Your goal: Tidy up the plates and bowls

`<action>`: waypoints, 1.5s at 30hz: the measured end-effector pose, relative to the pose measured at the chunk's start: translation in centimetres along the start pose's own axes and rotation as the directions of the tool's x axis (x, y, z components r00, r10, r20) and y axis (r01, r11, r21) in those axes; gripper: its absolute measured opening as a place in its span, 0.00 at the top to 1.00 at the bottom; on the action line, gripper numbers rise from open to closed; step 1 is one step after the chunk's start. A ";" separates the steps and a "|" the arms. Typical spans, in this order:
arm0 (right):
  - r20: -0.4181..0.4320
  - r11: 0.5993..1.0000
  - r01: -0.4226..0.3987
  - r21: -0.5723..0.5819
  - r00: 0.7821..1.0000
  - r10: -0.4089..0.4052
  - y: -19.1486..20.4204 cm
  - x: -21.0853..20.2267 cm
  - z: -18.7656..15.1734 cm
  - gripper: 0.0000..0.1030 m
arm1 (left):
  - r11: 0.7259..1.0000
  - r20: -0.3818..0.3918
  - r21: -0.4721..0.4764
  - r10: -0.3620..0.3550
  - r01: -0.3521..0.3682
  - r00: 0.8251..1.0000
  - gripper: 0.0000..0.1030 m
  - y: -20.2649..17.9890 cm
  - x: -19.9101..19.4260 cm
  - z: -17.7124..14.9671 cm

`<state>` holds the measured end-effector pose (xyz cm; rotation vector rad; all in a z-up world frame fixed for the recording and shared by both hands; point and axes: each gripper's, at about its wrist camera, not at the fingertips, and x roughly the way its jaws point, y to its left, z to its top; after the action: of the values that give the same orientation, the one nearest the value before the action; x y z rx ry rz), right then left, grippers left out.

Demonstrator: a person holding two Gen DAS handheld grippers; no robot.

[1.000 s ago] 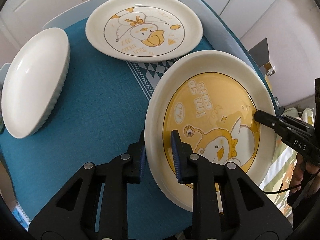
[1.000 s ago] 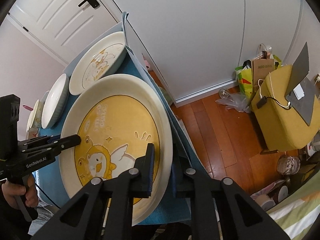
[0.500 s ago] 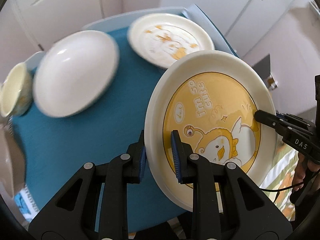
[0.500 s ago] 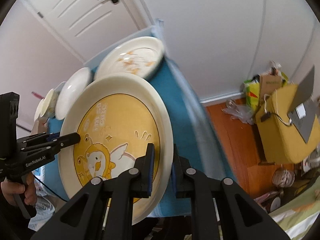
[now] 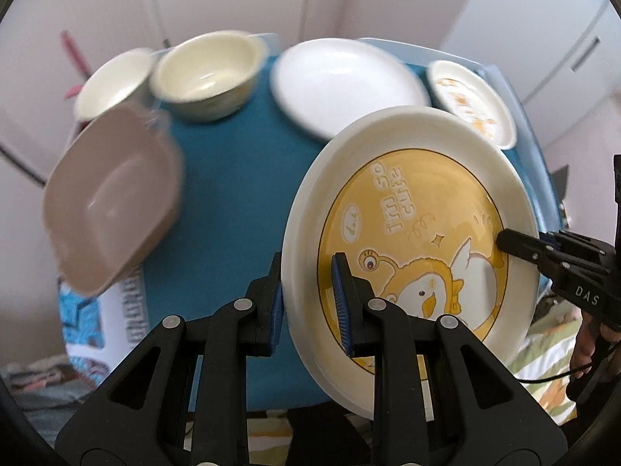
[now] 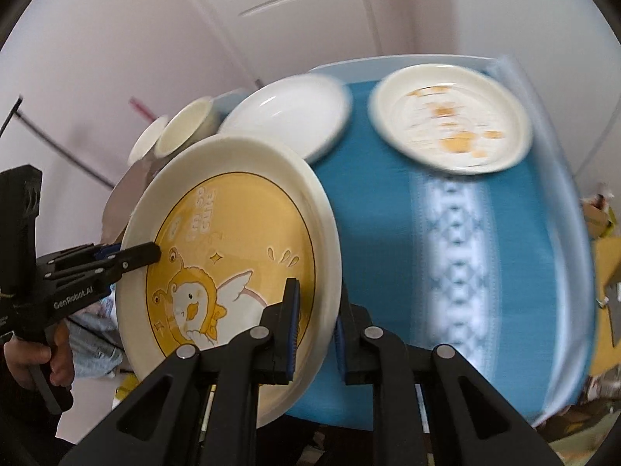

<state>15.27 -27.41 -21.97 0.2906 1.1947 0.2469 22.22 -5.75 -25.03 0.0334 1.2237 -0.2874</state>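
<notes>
A large cream plate with a yellow duck picture [image 5: 419, 209] [image 6: 233, 240] hangs tilted above the teal table. My left gripper [image 5: 310, 299] is shut on its left rim, and my right gripper [image 6: 314, 322] is shut on the opposite rim. Each gripper shows in the other's view, the right gripper [image 5: 516, 244] at the plate's right edge and the left gripper [image 6: 139, 256] at its left edge. On the table behind lie a plain white dish [image 5: 345, 85] [image 6: 287, 112], a small duck plate [image 5: 469, 101] [image 6: 450, 120] and two cream bowls [image 5: 205, 73] [image 6: 186, 128].
A brown plastic tub [image 5: 112, 202] stands at the table's left edge. The teal tablecloth [image 5: 233, 178] has a pale patterned band [image 6: 454, 256] on the right. White cupboard doors [image 6: 295, 4] rise behind the table. A striped cloth [image 5: 543, 369] lies below on the right.
Both grippers have carried the duck plate leftward along the table. The bowls and the brown tub have come into the left wrist view, and the small duck plate has slid to the right.
</notes>
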 end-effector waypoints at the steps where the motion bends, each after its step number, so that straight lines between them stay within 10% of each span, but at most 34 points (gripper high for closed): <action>1: -0.009 1.000 -0.006 -0.012 1.000 0.006 0.7 0.6 -0.1 0.84 | 1.000 -0.002 -0.017 0.008 -0.008 1.000 0.80 1.4 0.1 -0.3; 15: -0.068 0.997 0.017 -0.078 0.997 -0.022 6.7 7.1 -0.2 0.85 | 0.996 -0.025 -0.094 -0.001 -0.002 1.000 0.80 8.6 3.2 -4.1; 45: -0.037 0.998 0.053 -0.034 0.998 -0.055 6.2 8.4 0.5 0.85 | 0.997 0.016 -0.013 0.081 -0.081 0.997 0.80 7.0 4.4 -3.4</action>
<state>18.49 -18.82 -26.94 0.2255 1.2335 0.2256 22.09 0.78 -31.15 0.0693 1.2043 -0.2088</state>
